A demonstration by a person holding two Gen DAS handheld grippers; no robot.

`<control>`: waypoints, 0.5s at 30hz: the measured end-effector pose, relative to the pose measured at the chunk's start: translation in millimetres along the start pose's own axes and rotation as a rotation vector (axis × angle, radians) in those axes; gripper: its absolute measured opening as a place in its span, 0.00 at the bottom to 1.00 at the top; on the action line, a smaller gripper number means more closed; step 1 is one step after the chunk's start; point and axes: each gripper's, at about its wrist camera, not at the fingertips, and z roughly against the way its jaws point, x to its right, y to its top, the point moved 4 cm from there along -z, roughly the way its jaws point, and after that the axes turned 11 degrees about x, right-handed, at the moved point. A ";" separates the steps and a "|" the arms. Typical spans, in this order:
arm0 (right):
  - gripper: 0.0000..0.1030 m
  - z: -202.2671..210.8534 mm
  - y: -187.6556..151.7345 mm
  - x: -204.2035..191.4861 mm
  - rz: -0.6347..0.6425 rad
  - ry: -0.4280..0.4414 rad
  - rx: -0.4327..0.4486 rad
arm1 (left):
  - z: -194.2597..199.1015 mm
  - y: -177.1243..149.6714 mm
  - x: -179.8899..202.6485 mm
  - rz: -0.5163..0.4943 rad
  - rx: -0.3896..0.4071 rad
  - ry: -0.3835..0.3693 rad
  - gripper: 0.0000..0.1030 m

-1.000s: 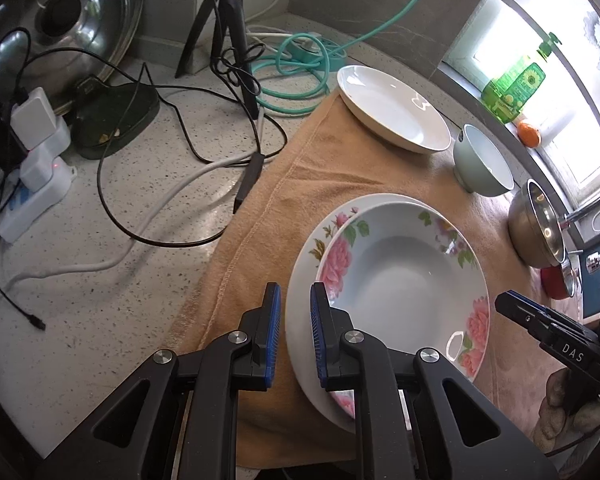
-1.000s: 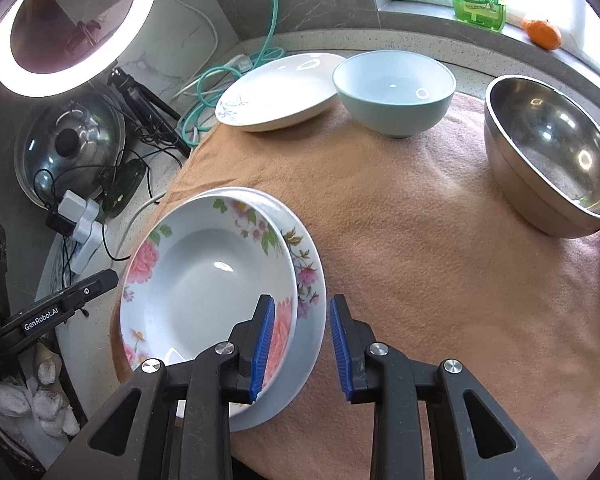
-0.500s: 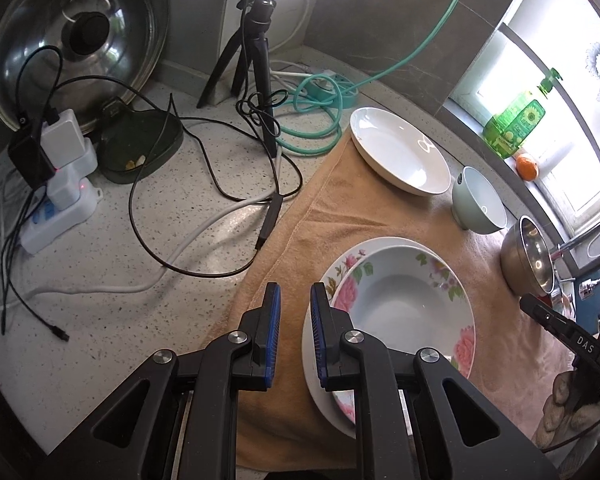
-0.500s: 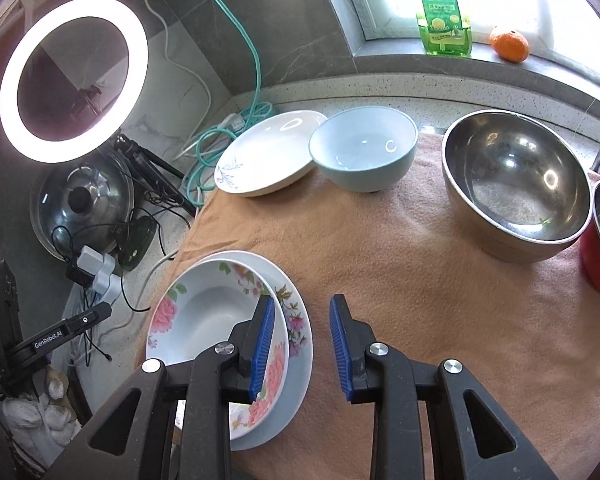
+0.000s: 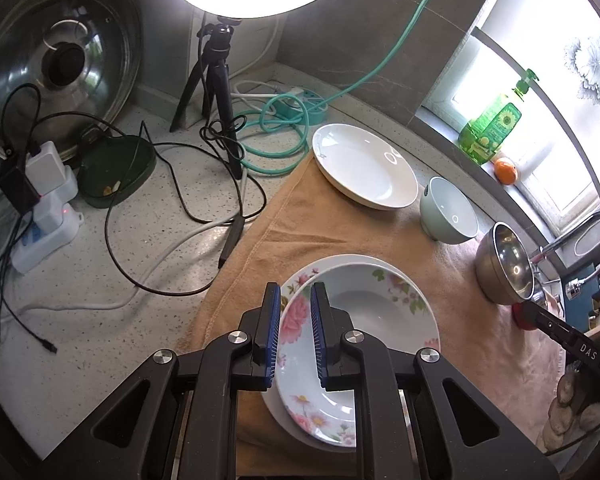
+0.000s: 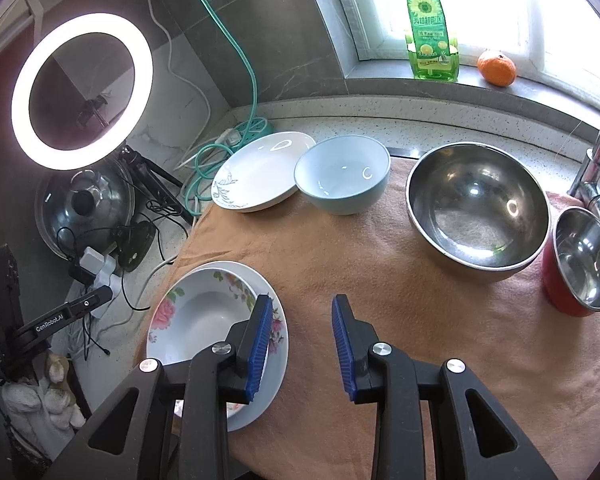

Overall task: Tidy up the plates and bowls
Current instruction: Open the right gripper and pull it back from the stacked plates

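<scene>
Two floral-rimmed white ceramic plates (image 6: 204, 312), nested one in the other, sit at the near left corner of the tan terry towel (image 6: 340, 264), while a plain white plate (image 6: 256, 172) and a pale blue bowl (image 6: 342, 174) touch at its far edge beside a large steel bowl (image 6: 478, 210). The left gripper (image 5: 294, 336) hangs above the floral rim, narrowly parted and empty. The right gripper (image 6: 300, 350) is opening over bare towel, nothing between its blue pads (image 6: 260, 344).

The black left gripper (image 6: 64, 314) at the near left is showing "GenRobot.AI". The black right gripper (image 5: 572, 344) at the near right is showing "DAS".
</scene>
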 end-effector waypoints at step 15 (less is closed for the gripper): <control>0.29 34.0 50.3 7.0 0.006 0.072 0.070 | -1.1 20.8 34.5 0.006 0.011 -0.052 0.13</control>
